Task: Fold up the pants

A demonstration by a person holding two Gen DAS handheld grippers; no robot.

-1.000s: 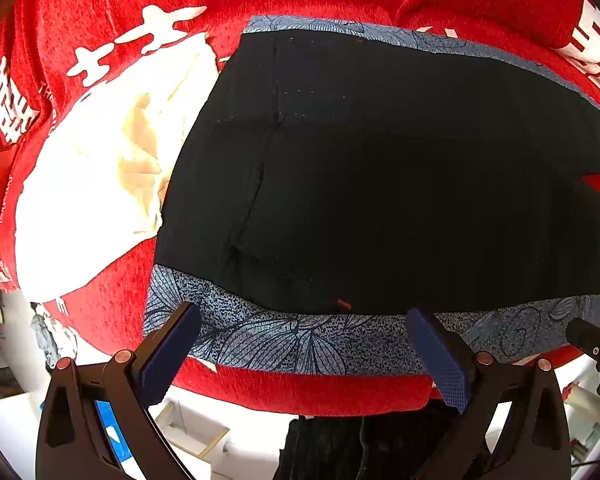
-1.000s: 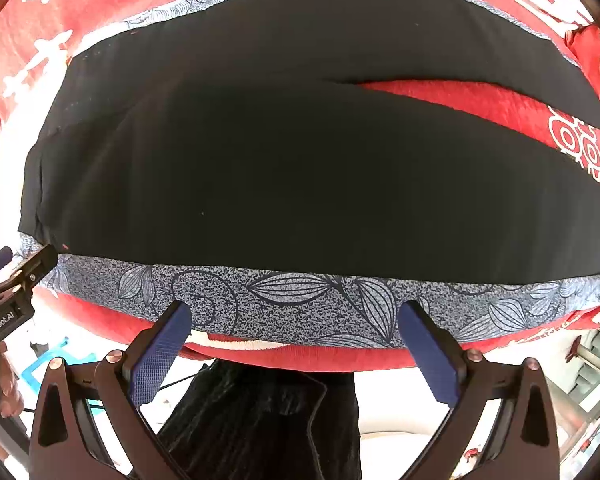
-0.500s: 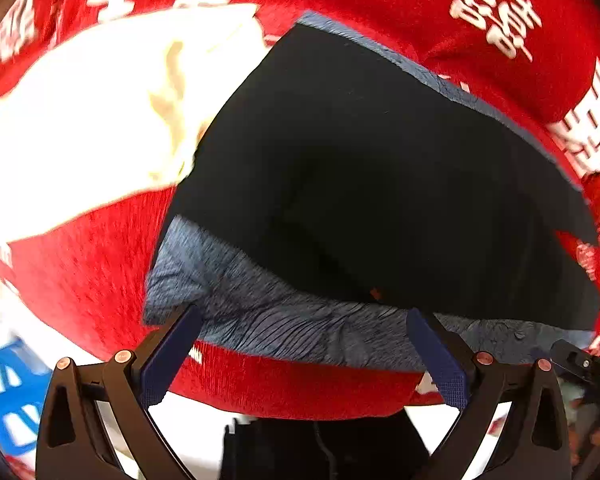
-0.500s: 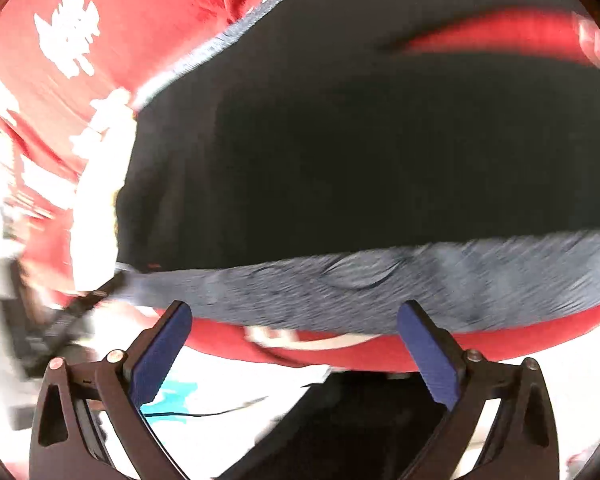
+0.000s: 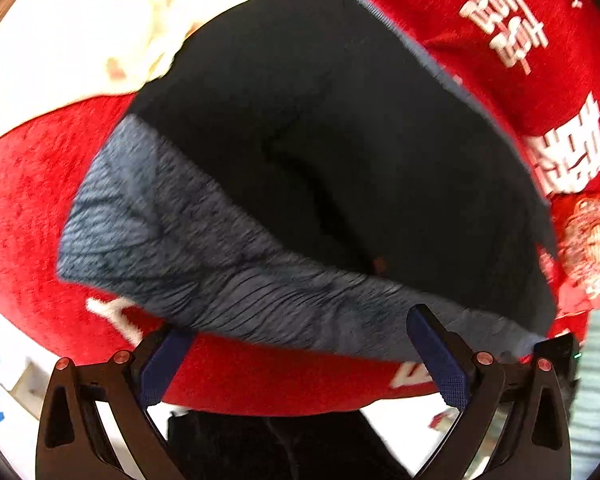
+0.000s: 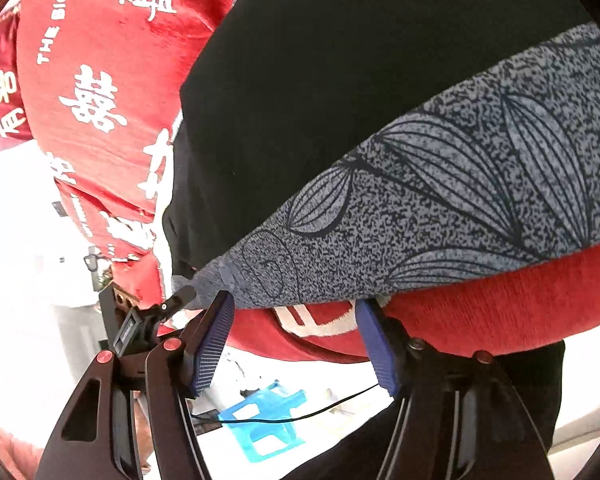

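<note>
- The black pants point(image 5: 340, 152) are seen laid flat on a red blanket point(image 5: 28, 208) printed with white characters.
- A grey-blue leaf-patterned band point(image 5: 204, 264) is noted along the near edge of the pants; the same band point(image 6: 480, 184) is sharp in the right wrist view and motion-blurred in the left.
- The left tongs point(image 5: 304, 356) are held open, pads wide apart, just short of the band's edge; nothing is gripped.
- The right tongs point(image 6: 296, 340) are also open, their blue pads point(image 6: 214, 344) set either side of the band's near corner, at or just under its edge; contact cannot be told.
- A cream cloth point(image 5: 80, 28) is seen on the blanket beside the far end of the pants.
- A blue plastic object point(image 6: 268, 424) and a thin black cable point(image 6: 300, 414) are noted on the pale floor below the blanket edge.
</note>
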